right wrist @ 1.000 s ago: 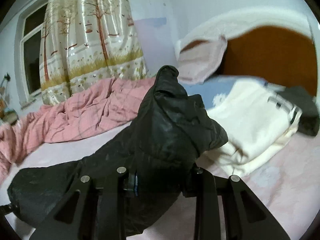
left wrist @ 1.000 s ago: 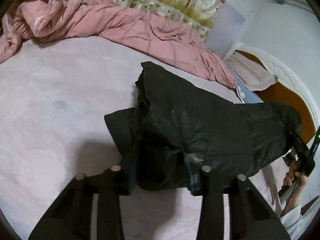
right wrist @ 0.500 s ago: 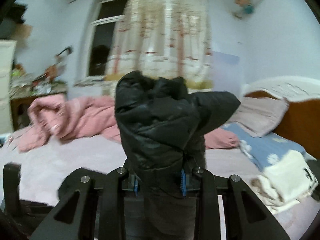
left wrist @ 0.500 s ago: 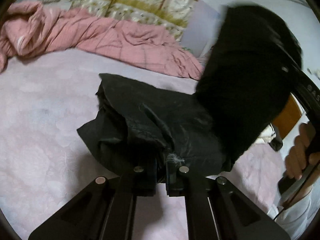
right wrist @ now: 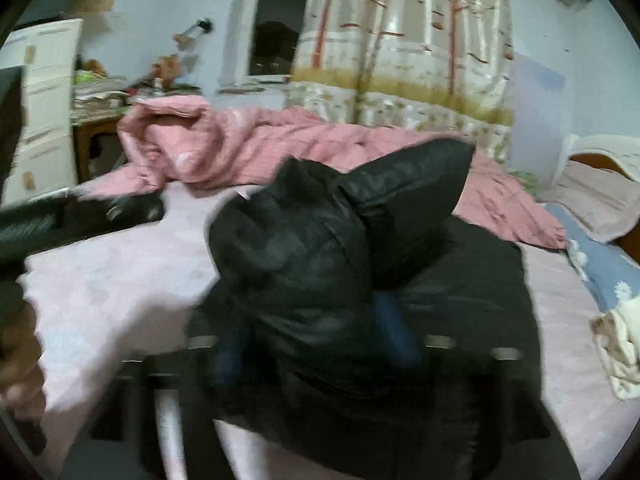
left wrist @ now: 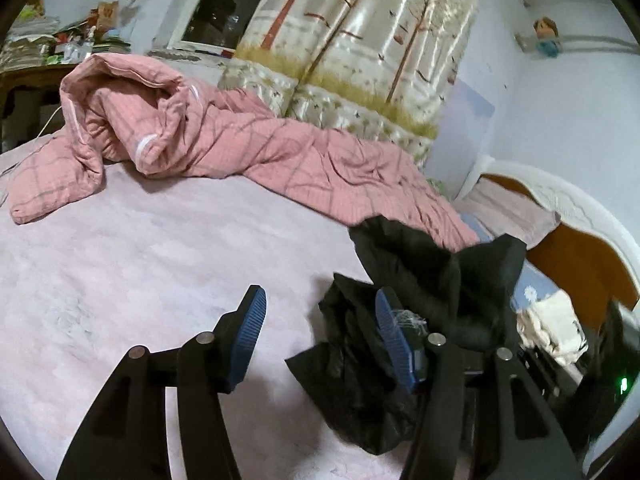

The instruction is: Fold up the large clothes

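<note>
jacket bunched, bed (pink) open leftward

Left tool jaws opening; right tool jaws opening

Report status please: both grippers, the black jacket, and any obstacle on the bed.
Left gripper opening, nothing between pads. Right gripper opening, black jacket between its fingers. Pink quilt bunched behind, apart.
</note>
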{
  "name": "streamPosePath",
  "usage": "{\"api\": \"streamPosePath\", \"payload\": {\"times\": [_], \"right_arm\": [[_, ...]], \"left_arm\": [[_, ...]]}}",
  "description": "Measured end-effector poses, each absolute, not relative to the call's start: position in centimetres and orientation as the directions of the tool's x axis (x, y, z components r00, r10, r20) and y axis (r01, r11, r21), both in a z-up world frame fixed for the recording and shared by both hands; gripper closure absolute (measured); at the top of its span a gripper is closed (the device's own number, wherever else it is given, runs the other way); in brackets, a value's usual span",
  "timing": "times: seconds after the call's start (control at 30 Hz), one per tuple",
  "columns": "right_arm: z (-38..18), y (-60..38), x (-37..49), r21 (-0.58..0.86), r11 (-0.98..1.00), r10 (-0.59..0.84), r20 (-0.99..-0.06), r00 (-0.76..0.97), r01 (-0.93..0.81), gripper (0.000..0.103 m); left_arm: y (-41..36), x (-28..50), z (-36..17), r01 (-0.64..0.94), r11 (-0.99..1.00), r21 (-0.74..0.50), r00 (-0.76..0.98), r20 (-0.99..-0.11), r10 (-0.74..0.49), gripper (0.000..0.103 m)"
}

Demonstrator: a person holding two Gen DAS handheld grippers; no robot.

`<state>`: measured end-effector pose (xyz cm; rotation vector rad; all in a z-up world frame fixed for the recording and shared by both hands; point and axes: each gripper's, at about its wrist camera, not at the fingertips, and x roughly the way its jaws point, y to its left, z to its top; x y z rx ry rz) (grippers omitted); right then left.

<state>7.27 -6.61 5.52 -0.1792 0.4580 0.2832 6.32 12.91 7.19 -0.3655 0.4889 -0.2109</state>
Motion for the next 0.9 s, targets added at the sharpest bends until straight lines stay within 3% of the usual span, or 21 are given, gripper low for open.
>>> {"api": "streamPosePath", "payload": {"times": [0.2, 0.33, 0.47, 0.63, 0.73, 0.9], "right_arm": [[6.6, -8.2, 3.8, -0.082, 0.951, 0.247, -0.378, 0.892, -0.298, 0.009], [8.6, -12.5, 3.3, -0.044, 0.981, 0.167, -0.316, 0.934, -0.19, 0.009], [9.4, -18.5, 5.9, -0.02, 1.0, -0.019, -0.386, 0.922, 0.012, 0.009], [7.6, -21.9, 8.2, 0.031, 0.999, 0.025, -0.489, 0.872, -0.012, 0.009], [6.0, -22.1, 8.6, 0.109, 0.989, 0.143, -0.524, 0.84, -0.1, 0.009], [3.8, -19.4, 8.6, 0.095, 0.972, 0.23, -0.578, 0.783, -0.215, 0.009]], "left_arm": [[12.1, 5.4, 8.3, 0.182, 0.915, -0.36, 0.885, -0.346, -0.312, 0.045], [10.2, 4.8, 8.5, 0.216, 0.938, -0.27, 0.909, -0.296, -0.295, 0.025], [7.8, 5.0, 8.3, 0.26, 0.94, -0.22, 0.898, -0.304, -0.319, 0.025], [5.5, 5.6, 8.5, 0.29, 0.931, -0.222, 0.89, -0.297, -0.347, 0.025], [4.3, 6.1, 9.4, 0.318, 0.92, -0.229, 0.887, -0.27, -0.374, 0.025], [1.8, 7.0, 11.0, 0.33, 0.939, -0.096, 0.914, -0.216, -0.343, 0.015]]}}
